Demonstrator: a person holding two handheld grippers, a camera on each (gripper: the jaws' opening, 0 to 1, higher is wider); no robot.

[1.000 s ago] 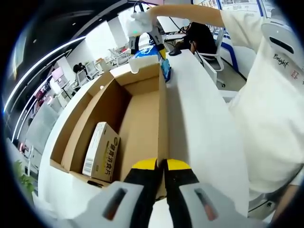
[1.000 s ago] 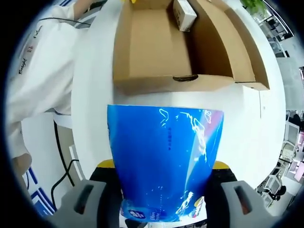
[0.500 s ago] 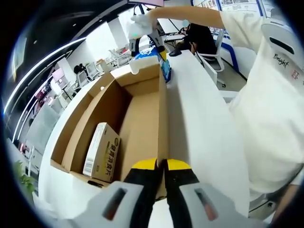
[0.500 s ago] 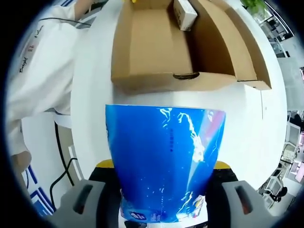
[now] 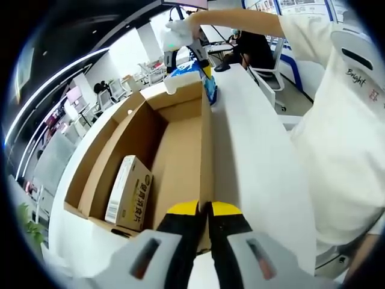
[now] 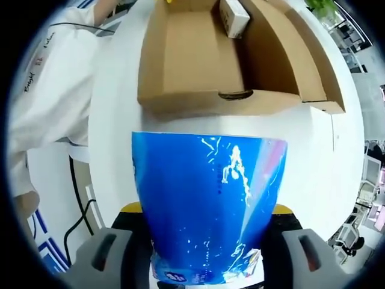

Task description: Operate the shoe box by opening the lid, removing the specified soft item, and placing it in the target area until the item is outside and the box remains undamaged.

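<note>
The open cardboard shoe box (image 5: 174, 144) lies on a white table (image 5: 252, 162). My left gripper (image 5: 205, 208) is shut on the box's near wall, its yellow-tipped jaws pinching the cardboard edge. A small yellow-and-white carton (image 5: 128, 192) lies inside the box (image 6: 198, 60) at one end. My right gripper (image 6: 207, 211) is shut on a blue plastic soft pack (image 6: 207, 205), held above the table beyond the box's far end. In the left gripper view that right gripper (image 5: 186, 48) and the blue pack (image 5: 207, 81) show past the box's far wall.
A person in a white shirt (image 5: 343, 132) stands along the table's side. Office chairs (image 5: 264, 57) and desks are in the background. A cable (image 6: 75, 198) hangs by the table edge. The box's open lid flap (image 6: 313, 66) lies on the table.
The blue pack in my right gripper has drifted slightly further from the box. My left gripper stays put on the box wall.
</note>
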